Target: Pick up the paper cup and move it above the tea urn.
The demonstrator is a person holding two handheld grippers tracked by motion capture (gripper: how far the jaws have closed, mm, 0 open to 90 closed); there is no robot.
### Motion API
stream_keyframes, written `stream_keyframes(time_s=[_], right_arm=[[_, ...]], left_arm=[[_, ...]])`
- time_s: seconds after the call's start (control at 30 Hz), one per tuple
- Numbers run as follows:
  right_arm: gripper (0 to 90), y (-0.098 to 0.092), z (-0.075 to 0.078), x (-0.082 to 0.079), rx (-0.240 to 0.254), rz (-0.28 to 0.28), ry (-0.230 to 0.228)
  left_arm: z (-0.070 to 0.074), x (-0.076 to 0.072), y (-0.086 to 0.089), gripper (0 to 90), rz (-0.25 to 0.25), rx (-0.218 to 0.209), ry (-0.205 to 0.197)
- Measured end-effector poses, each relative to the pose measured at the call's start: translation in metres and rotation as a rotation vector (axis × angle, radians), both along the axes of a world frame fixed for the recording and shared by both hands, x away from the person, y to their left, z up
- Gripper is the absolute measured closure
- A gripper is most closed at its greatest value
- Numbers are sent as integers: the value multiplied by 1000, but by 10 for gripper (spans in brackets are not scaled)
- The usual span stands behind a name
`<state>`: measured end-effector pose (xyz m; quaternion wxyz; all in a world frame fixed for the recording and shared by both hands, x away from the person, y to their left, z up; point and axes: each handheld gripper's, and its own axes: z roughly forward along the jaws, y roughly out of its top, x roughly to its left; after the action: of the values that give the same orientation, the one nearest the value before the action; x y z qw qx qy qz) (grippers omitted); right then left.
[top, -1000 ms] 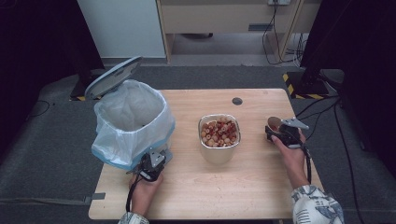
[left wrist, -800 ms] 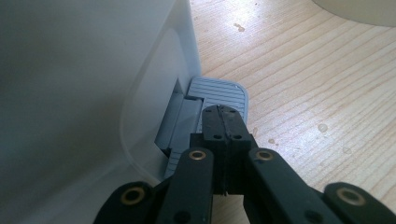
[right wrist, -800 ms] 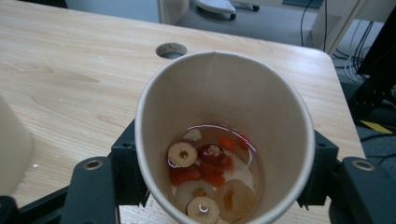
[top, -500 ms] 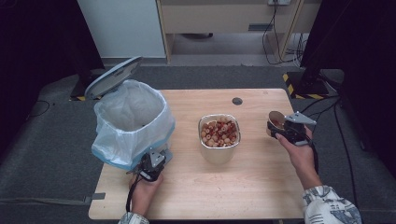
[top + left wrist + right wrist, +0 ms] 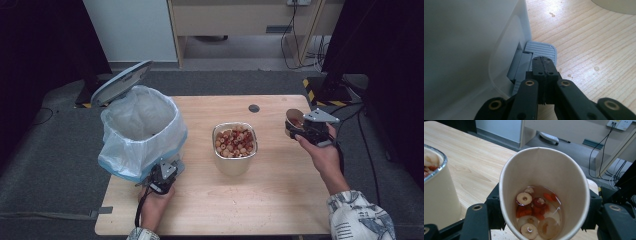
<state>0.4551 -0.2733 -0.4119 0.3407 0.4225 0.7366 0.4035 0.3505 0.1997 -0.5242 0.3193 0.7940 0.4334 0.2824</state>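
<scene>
Nearest the person, the left gripper (image 5: 161,178) rests with its jaws closed flat against each other, nothing between them, their tips on the grey ribbed foot pedal (image 5: 541,49) at the base of the white pedal bin with a pale blue plastic liner (image 5: 141,131). The bin's grey lid (image 5: 120,81) stands tilted open at the far side of the bin, so the pedal appears to be held down.

To the right of the bin, near it on the light wooden table (image 5: 260,200), stands a square metal container of reddish and pale dried fruit slices (image 5: 235,146).

Well apart from the bin, beyond that container at the table's right edge, the right gripper (image 5: 303,128) has just been closing its jaws on a tan paper cup (image 5: 544,192); they now clamp its sides, squeezing the rim oval. The cup, clear of the table, holds liquid with date and carrot-coloured slices (image 5: 534,211).

Step in hand, as judged: carrying the cup for emptying. The next move calls for travelling leftward over the metal container to the bin's mouth, kept level until there, while the pedal stays pressed.
</scene>
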Motion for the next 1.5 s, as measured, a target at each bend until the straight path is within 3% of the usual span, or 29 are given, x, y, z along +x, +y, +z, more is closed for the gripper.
stream_keyframes(time_s=[0.43,0.87,1.07,1.5], right_arm=[[382,12,25,7,-20,39,-30],[382,33,55,12,-75,98,-73],[382,38,63,15,-74,108,-77],[383,42,80,25,-122,131,-107]], left_arm=[[0,0,0,894,1,-2,1],[0,0,0,894,0,-4,2],[0,0,0,894,0,-6,3],[0,0,0,894,-1,-2,0]])
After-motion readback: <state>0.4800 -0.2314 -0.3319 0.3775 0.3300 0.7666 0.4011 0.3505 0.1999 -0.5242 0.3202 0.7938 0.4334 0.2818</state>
